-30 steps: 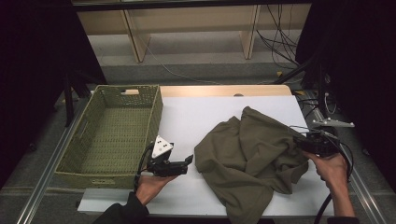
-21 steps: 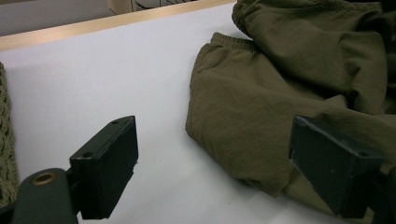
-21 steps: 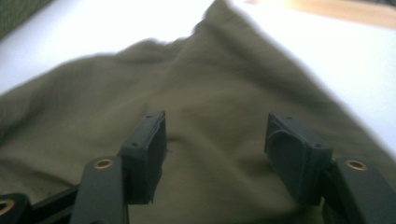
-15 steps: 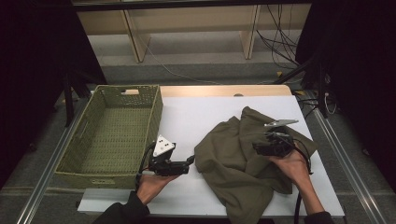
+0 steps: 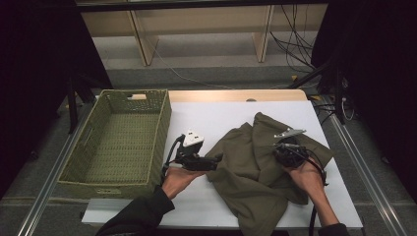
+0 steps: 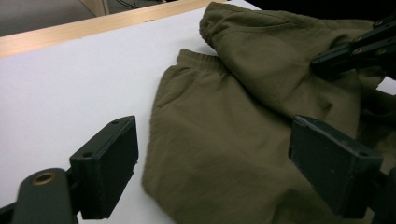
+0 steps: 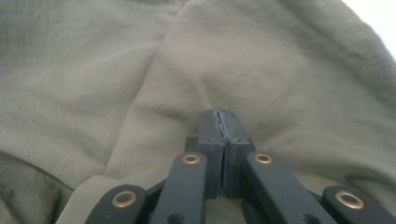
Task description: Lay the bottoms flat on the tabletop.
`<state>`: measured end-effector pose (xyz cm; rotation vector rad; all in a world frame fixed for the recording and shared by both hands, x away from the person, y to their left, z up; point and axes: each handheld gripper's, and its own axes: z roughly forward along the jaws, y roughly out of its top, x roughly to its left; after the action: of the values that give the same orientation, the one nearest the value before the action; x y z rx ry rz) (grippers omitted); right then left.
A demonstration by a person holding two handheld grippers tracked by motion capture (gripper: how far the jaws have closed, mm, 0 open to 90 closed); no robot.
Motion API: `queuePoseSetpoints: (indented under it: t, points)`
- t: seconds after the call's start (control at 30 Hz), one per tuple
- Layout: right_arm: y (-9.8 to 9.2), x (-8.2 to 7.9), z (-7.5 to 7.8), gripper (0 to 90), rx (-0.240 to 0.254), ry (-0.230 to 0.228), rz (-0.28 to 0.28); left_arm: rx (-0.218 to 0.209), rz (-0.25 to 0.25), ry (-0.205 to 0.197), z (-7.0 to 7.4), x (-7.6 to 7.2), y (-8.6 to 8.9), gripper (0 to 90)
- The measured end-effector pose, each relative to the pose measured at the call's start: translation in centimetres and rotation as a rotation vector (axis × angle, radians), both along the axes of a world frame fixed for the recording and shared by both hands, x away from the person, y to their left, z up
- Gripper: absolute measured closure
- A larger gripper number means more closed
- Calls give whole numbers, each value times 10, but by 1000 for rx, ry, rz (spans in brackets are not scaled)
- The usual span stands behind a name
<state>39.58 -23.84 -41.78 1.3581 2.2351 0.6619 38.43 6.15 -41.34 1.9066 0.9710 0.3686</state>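
An olive-green sweatshirt (image 5: 251,167) lies crumpled on the right half of the white table (image 5: 211,115). My right gripper (image 5: 279,147) rests on top of the cloth near its right side. Its jaws have just been closing and now stand together, pinching a pucker of the sweatshirt (image 7: 140,70) at the tips of the right gripper (image 7: 219,114). My left gripper (image 5: 216,162) lies low at the garment's left edge, pointing right. Its jaws are wide open either side of the ribbed hem of the sweatshirt (image 6: 243,140), the left gripper (image 6: 219,163) not pressing on it.
A green woven basket (image 5: 164,123) stands on the left of the table, close beside my left hand. A wooden strip (image 5: 236,95) runs along the table's far edge. Cables (image 5: 295,44) hang at the back right. My right gripper (image 6: 350,51) shows in the left gripper view.
My right hand moved left from the sweatshirt's right edge onto the cloth, and its jaws closed on a fold. My left gripper shifted slightly right toward the hem.
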Motion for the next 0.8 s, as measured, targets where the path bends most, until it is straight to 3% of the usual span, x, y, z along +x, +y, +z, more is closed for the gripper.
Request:
queuePoseSetpoints:
  t: [0.1, 0.2, 0.37, 0.47, 0.63, 0.8]
  points:
    - [-15, -5, 12, 899, 22, -39, -28, 5, 1, 31, -6, 2, -6, 154]
    - [-31, -8, 18, 900, 33, -65, -69, 41, 6, 52, -12, 5, -13, 154]
    - [-58, -13, 19, 900, 63, -66, -140, 100, 18, 81, -20, 10, -19, 157]
    - [-63, -14, 15, 900, 63, -57, -152, 103, 21, 112, -23, 14, -19, 161]
    - [-60, -14, 12, 900, 53, -52, -141, 95, 26, 130, -25, 18, -19, 188]
    - [-59, -14, 12, 897, 60, -57, -132, 97, -2, 141, -28, 21, -24, 303]
